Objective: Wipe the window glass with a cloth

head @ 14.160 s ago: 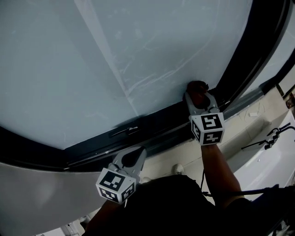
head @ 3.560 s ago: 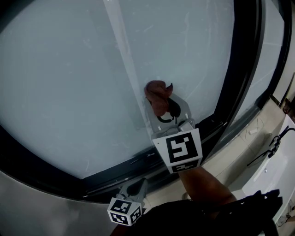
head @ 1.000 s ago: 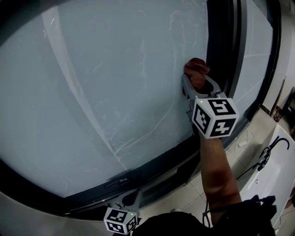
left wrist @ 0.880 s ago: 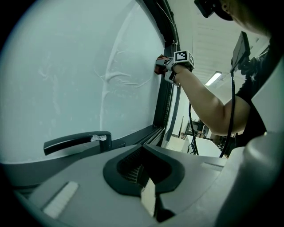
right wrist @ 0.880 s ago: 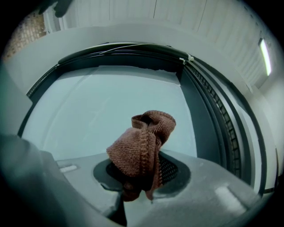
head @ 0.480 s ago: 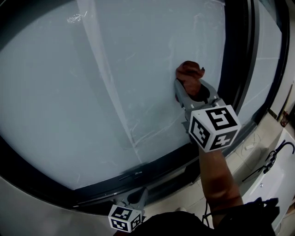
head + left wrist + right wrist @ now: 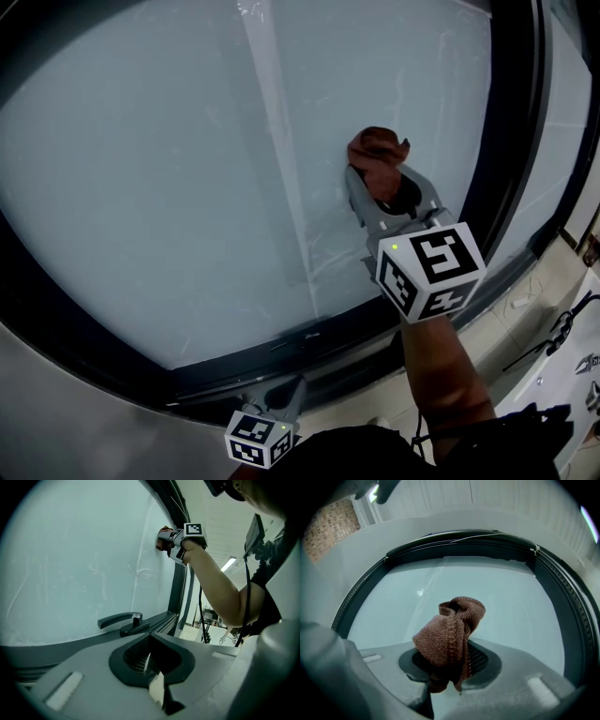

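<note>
A brown knitted cloth (image 7: 375, 153) is bunched in my right gripper (image 7: 380, 180), which is shut on it and presses it against the frosted window glass (image 7: 159, 169), right of the middle. In the right gripper view the cloth (image 7: 451, 632) rises from between the jaws, with the glass (image 7: 515, 599) just beyond it. My left gripper (image 7: 286, 394) hangs low by the bottom frame, away from the glass; in its own view (image 7: 151, 660) the jaws are shut with nothing between them. That view also shows the right gripper (image 7: 169, 538) high up on the pane.
A dark window frame (image 7: 511, 141) runs down the right side and along the bottom of the pane. A black window handle (image 7: 119, 622) sits on the lower frame ahead of the left gripper. White fittings and cables (image 7: 577, 328) lie at the lower right.
My right gripper has slid the cloth leftward and a little down across the glass, away from the right frame. The left gripper has stayed low by the bottom frame.
</note>
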The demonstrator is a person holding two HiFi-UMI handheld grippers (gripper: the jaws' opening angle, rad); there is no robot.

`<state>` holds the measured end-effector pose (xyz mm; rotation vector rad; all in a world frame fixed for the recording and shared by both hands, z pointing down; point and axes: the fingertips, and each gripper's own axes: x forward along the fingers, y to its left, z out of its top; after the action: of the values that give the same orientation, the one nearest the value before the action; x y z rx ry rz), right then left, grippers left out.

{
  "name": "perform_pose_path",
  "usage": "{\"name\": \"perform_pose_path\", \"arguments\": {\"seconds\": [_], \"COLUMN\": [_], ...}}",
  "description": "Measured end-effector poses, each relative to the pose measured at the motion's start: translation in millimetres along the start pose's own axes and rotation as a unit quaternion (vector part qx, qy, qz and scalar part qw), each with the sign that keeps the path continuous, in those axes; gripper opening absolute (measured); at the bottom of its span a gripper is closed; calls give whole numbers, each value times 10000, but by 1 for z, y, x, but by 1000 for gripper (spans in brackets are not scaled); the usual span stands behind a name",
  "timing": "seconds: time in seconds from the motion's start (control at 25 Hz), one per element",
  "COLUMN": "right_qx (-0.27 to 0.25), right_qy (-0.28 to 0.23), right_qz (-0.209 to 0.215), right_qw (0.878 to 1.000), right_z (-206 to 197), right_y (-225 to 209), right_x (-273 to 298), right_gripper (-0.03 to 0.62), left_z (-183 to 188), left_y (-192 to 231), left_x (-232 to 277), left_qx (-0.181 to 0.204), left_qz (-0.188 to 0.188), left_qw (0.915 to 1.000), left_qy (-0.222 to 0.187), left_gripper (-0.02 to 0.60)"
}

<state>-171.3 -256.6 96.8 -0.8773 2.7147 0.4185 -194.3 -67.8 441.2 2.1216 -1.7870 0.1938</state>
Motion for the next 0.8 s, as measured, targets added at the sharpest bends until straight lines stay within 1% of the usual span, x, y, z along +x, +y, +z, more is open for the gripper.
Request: {"name": "perform_pose_path", "arguments": {"seconds": [0.36,0.56,0.68,0.8], "right_qx": [-103,-122,-250,-247], "right_qy": [27,34,30,40], "right_qz": [308,284,184,93], "right_qw": [9995,9995,9995,9996], "right_z": [6,6,4,2], "right_y": [51,68,74,76], "right_x": [8,9,10,11], "right_gripper": [103,103,103,103], "left_z": [-7,-13,-16,-17], "left_y": [9,13,15,17], "left_x": [-21,-32,-37,-43], "left_qx": [-22,-33,-40,-45], "left_qz": [-8,-54,-86,-113], "left_qw": [10000,10000,10000,9999], "left_qy": [-26,-17,-16,-28], "left_gripper": [17,17,17,17]}}
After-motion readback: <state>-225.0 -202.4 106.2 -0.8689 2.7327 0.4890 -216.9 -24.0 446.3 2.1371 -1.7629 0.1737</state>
